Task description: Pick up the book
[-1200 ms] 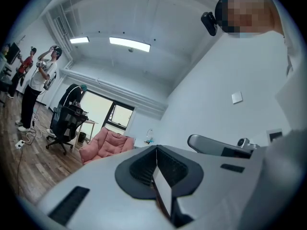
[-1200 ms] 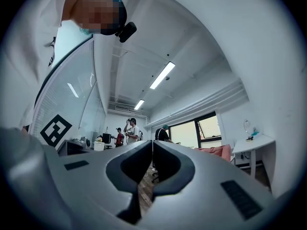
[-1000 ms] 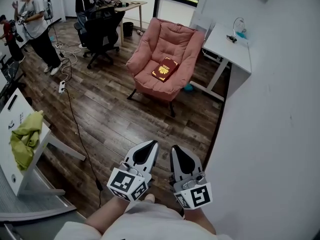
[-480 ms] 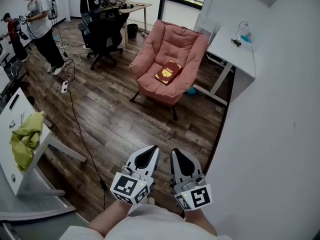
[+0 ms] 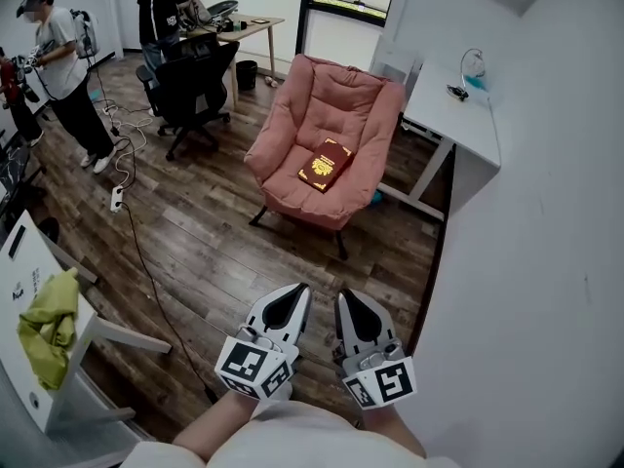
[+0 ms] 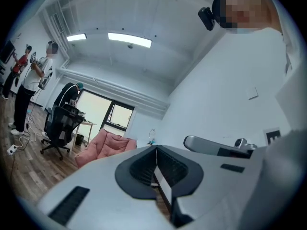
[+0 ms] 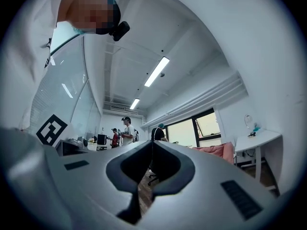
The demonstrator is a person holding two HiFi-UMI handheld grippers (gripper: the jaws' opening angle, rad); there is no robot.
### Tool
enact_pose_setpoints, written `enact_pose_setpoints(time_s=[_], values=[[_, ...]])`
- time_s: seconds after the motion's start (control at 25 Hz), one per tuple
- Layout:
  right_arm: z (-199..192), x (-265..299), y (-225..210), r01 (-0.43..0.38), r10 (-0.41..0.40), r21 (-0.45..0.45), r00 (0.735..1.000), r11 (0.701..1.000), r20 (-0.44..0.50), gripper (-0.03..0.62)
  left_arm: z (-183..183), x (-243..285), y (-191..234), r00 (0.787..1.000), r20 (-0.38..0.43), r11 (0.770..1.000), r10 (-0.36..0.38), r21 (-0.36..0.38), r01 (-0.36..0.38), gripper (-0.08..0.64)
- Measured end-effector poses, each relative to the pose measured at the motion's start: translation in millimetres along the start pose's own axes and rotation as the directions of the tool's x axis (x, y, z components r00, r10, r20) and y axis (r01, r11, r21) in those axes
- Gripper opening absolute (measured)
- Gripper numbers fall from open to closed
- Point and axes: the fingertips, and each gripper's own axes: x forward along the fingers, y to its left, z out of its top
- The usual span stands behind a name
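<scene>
Where wood floor point(image 5: 214, 252) spreads, book point(image 5: 326, 164) on armchair point(image 5: 336, 96)

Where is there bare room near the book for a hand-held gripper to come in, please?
The seat of the pink armchair is bare left of and in front of the book. The wood floor before the chair is open. The white desk crowds its right side; a cable and office chair clutter the left.

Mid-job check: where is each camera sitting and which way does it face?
Head view: on the person's head, looking steeply down at the armchair holding the book; left gripper and right gripper show below.
Left gripper view: on that gripper, facing the armchair along its shut jaws.
Right gripper view: likewise, facing the window past shut jaws.
Shared: the armchair.
</scene>
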Motion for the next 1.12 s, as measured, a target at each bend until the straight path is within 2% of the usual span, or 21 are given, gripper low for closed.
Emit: enact_pose_setpoints(time_s=[0.32, 0.52, 0.88, 1.12], values=[[2, 98, -17, 0.016, -0.015, -0.01, 0.998, 1.0, 0.068, 0.029, 36, 58, 76, 0.999, -0.004, 0.996, -0.046, 0.082, 0.046, 0.005], [-7, 126, -23, 0.033, -0.03, -0.063, 0.998, 0.997, 0.056, 0.028, 39, 76, 106, 0.999, -0.017, 0.995, -0.051, 0.08, 0.052, 0.005], [-18, 153, -24, 0.019, -0.016, -0.058, 0.999, 0.998, 0.043, 0.028, 43, 83, 123, 0.998, -0.017, 0.995, -0.054, 0.086, 0.055, 0.005], [-11, 161, -21, 0.013, -0.005, -0.161, 0.999, 0.987, 0.052, 0.028, 54, 90, 127, 0.998, -0.001, 0.994, -0.062, 0.092, 0.062, 0.005]])
